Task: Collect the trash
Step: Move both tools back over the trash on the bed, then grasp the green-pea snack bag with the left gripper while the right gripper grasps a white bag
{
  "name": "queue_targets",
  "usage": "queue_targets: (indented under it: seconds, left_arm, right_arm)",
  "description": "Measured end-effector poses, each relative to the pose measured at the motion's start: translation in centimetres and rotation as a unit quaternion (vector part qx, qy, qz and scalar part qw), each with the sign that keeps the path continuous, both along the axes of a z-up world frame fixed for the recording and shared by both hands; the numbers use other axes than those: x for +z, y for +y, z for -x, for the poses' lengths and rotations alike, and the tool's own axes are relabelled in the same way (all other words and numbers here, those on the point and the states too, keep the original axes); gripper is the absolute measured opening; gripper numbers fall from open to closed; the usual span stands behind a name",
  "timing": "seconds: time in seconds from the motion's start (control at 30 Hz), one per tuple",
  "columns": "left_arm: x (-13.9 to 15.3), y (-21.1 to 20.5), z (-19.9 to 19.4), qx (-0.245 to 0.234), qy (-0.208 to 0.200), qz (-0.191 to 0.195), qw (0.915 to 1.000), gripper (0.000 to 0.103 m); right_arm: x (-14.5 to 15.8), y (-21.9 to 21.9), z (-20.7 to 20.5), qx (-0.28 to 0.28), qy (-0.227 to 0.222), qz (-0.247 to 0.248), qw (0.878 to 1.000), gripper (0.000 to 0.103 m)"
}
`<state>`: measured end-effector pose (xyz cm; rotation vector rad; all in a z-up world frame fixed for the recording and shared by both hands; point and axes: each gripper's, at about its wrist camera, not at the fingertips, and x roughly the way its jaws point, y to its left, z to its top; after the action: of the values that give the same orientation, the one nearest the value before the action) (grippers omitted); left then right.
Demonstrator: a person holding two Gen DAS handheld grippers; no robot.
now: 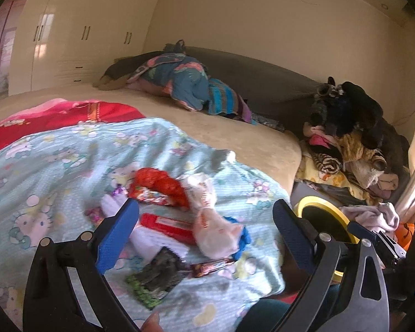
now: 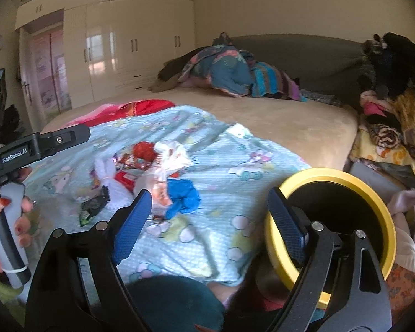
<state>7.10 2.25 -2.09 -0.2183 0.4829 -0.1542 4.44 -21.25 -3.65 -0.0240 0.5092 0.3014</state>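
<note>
Nearest the left wrist camera, the left gripper (image 1: pixel 204 229) stood spread and empty over the heap of crumpled wrappers and plastic (image 1: pixel 177 215) on the pale blue cartoon-print sheet (image 1: pixel 55 160).

From the right wrist, the right gripper (image 2: pixel 209 213) was likewise spread, holding nothing; the yellow-rimmed round bin (image 2: pixel 274 251) sat at four o'clock, its dark inside possibly empty. Collection looked barely begun.

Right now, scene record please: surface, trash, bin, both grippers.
surface: bed with light blue cartoon sheet
trash: pile of wrappers and a blue scrap on the sheet
bin: yellow-rimmed bin, beside the bed, right of the trash
left gripper: open, empty, over the trash
right gripper: open, empty, between trash and bin
</note>
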Motion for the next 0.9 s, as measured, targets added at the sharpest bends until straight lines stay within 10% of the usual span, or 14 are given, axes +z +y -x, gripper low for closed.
queue_targets:
  seconds: [0.9]
  left_arm:
    - [-4.6, 6.7, 1.7, 0.029, 0.07, -0.004, 0.9971, 0.095]
  right_arm:
    - [-1.6, 7.2, -3.8, 0.083, 0.057, 0.01, 0.995, 0.078]
